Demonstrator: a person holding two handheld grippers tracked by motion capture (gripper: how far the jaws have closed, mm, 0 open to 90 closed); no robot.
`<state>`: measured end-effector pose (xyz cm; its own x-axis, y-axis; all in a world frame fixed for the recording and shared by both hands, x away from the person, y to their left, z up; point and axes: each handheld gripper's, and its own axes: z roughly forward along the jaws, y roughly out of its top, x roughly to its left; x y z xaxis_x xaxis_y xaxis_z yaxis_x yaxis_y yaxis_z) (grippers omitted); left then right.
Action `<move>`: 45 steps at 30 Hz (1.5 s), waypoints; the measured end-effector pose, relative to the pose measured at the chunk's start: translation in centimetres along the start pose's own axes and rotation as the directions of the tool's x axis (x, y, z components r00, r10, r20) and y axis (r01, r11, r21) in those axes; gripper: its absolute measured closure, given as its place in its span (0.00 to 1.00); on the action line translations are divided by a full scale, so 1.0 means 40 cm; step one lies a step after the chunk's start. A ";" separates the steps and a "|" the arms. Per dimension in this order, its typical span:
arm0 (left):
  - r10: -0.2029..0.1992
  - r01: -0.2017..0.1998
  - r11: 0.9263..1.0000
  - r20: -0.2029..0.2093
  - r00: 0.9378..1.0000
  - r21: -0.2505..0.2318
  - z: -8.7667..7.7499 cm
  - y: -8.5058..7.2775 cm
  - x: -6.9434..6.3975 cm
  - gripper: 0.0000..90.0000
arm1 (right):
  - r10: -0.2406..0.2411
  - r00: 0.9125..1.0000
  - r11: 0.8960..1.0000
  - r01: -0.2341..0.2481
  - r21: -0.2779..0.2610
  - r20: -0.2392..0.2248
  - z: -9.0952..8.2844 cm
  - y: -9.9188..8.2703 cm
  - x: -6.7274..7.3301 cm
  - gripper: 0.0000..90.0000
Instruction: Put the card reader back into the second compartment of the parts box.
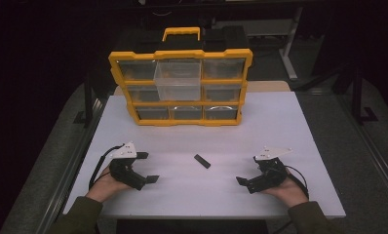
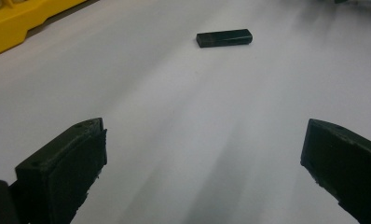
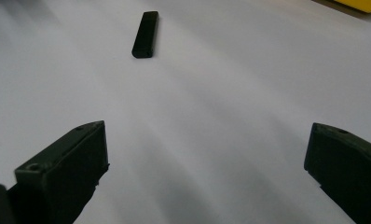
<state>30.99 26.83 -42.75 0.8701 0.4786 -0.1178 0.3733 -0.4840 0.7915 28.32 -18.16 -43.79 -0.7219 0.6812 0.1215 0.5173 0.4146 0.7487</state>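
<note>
So, I'm lining up on the small black stick lying flat on the white table, between my two grippers.

I'm keeping the left gripper and right gripper resting apart from it, jaws spread wide and empty, both facing inward; the yellow drawer box is standing behind.

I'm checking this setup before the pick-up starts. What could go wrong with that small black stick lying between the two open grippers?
1. The small black stick lies flat and low on the white table, so jaws closing from above might scrape the surface or slide it away.
2. Both the left gripper and the right gripper face it; reaching together, they could collide.
3. One clear drawer juts from the yellow organizer and might get knocked.
</note>
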 end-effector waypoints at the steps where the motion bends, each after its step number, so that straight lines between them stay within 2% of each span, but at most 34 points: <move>1: -0.006 0.006 1.000 0.001 1.000 -0.002 0.000 -0.001 0.001 0.00 | -0.001 1.000 1.000 0.001 0.000 -0.002 -0.001 0.000 0.000 0.00; 16: -0.010 0.010 1.000 0.020 1.000 -0.001 0.000 -0.006 -0.002 0.00 | 0.012 1.000 1.000 -0.012 -0.007 -0.021 -0.002 0.024 -0.004 0.00; 45: -0.022 0.022 1.000 0.023 0.999 -0.011 -0.005 -0.007 -0.005 0.00 | 0.004 0.999 1.000 -0.005 -0.017 -0.045 0.015 0.066 -0.005 0.00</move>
<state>30.66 27.03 -42.83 0.8689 0.4721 -0.1487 0.3888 -0.4651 0.7953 30.11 -16.86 -42.21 -0.7397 0.6551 0.1537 0.5130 0.4012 0.7589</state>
